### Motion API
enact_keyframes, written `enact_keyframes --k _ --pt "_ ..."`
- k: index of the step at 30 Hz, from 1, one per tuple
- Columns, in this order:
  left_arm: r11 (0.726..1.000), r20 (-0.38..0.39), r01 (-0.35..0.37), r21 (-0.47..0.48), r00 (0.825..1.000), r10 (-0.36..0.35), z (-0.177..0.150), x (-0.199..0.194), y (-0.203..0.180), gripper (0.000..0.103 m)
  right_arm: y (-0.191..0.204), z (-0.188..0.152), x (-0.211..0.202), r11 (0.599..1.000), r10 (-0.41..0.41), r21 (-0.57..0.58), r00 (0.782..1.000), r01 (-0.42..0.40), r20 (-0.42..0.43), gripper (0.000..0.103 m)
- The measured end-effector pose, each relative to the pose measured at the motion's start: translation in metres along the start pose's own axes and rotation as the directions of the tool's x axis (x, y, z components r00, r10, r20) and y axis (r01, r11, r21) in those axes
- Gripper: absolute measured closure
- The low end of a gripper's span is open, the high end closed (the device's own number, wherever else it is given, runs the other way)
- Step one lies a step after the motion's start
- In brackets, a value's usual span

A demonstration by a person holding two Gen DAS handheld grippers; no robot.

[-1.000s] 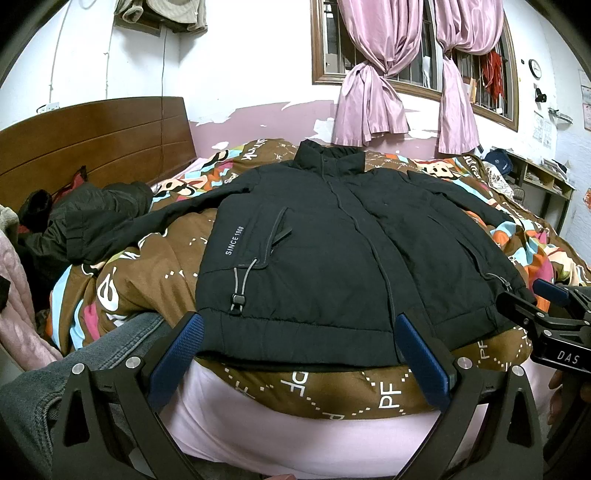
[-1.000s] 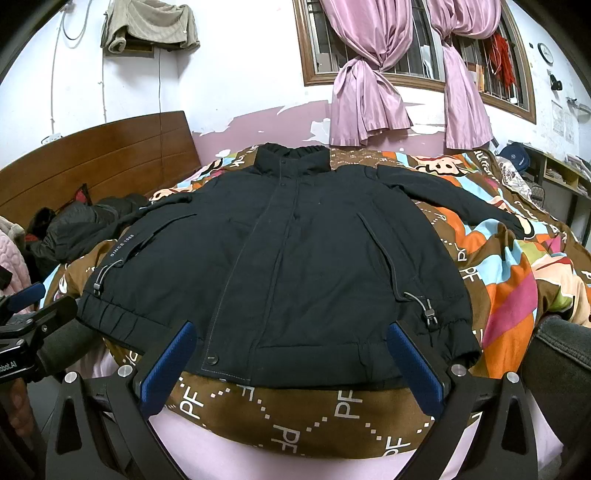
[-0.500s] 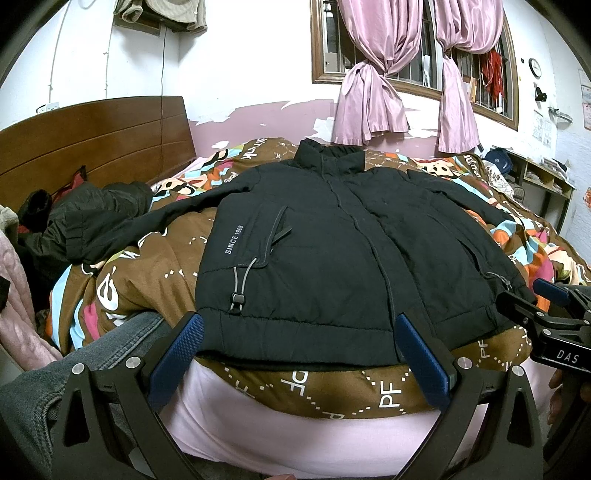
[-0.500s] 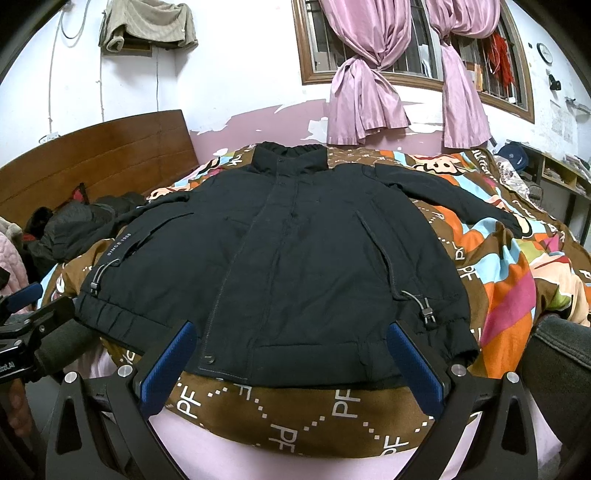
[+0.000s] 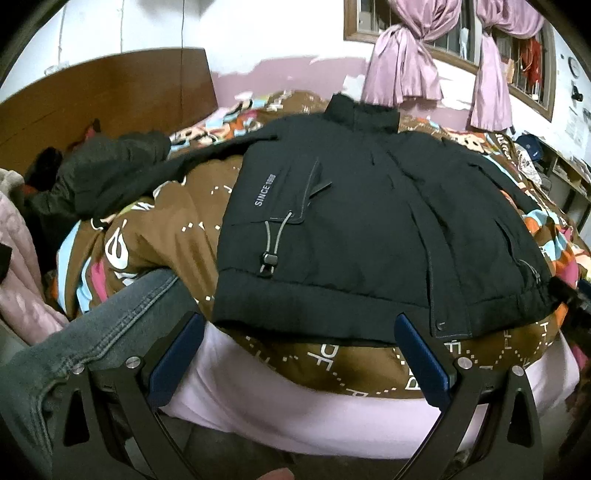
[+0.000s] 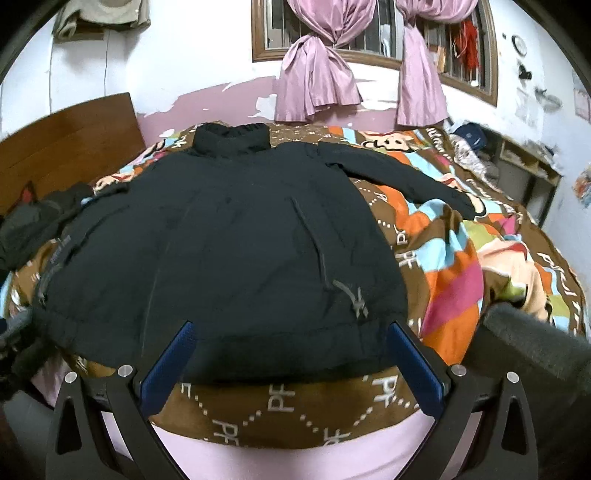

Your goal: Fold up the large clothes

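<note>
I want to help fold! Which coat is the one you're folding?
Look at the big bed with the brown cartoon blanket. The black jacket lies spread flat across it, collar toward the window, hem at the near edge. The other dark coat is bunched up by the wooden headboard.

Jacket (image 6: 221, 251) left sleeve end is lost among dark clothes (image 5: 92, 173) beside it; chest print is blurred in right view.
</note>
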State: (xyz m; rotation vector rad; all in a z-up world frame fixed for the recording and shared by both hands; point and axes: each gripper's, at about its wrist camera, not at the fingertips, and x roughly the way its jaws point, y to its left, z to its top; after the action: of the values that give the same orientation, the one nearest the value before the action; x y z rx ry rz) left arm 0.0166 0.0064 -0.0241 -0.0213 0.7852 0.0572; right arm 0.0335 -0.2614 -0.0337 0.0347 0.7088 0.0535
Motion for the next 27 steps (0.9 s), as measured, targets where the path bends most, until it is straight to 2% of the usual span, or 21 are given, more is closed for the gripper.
enact_keyframes --k 2,4,6,9,11,13,15,19,23,27 --pt "1.000 -0.002 0.001 0.028 1.000 -0.001 0.010 -0.001 0.000 0.002 -0.017 0.024 -0.004 1.000 0.030 -0.001 1.000 -0.030 -0.011 0.000" --pt "0.999 0.006 0.004 0.046 1.000 -0.005 0.020 -0.001 0.000 0.002 -0.031 0.050 -0.005 1.000 0.021 -0.019 1.000 -0.021 0.004 0.000" --pt "0.998 0.016 0.027 0.065 0.999 -0.028 0.036 0.000 -0.002 0.002 -0.052 0.079 -0.009 0.997 -0.044 -0.060 0.998 0.048 0.053 0.000" --pt "0.994 0.016 0.040 0.103 0.999 -0.042 0.063 0.012 -0.009 0.002 -0.085 0.114 0.002 0.991 -0.106 -0.070 0.992 0.111 0.075 0.000" --pt "0.992 0.012 0.041 0.116 0.999 -0.043 0.081 0.027 -0.014 0.002 -0.108 0.136 0.021 0.992 -0.118 -0.025 0.991 0.120 0.059 0.000" --pt "0.995 0.019 0.057 0.082 0.998 -0.059 0.102 0.045 -0.020 0.002 -0.141 0.157 0.049 0.991 -0.107 0.083 0.994 0.105 0.017 0.000" --pt "0.997 0.027 0.066 0.045 0.997 -0.068 0.118 0.062 -0.024 0.002 -0.180 0.172 0.086 0.969 -0.074 0.234 0.997 0.080 -0.034 0.000" --pt "0.997 0.016 0.081 -0.005 0.997 -0.081 0.159 0.109 -0.046 0.002 -0.242 0.181 0.159 0.884 -0.059 0.453 0.989 0.113 -0.133 0.000" --pt "0.986 -0.025 0.164 -0.009 0.986 -0.164 0.196 0.163 -0.083 0.002 -0.303 0.171 0.221 0.741 0.007 0.659 0.979 0.131 -0.203 0.000" --pt "0.967 -0.028 0.254 0.025 0.967 -0.253 0.225 0.211 -0.135 0.002 -0.348 0.169 0.256 0.616 0.042 0.782 0.987 0.096 -0.153 0.000"
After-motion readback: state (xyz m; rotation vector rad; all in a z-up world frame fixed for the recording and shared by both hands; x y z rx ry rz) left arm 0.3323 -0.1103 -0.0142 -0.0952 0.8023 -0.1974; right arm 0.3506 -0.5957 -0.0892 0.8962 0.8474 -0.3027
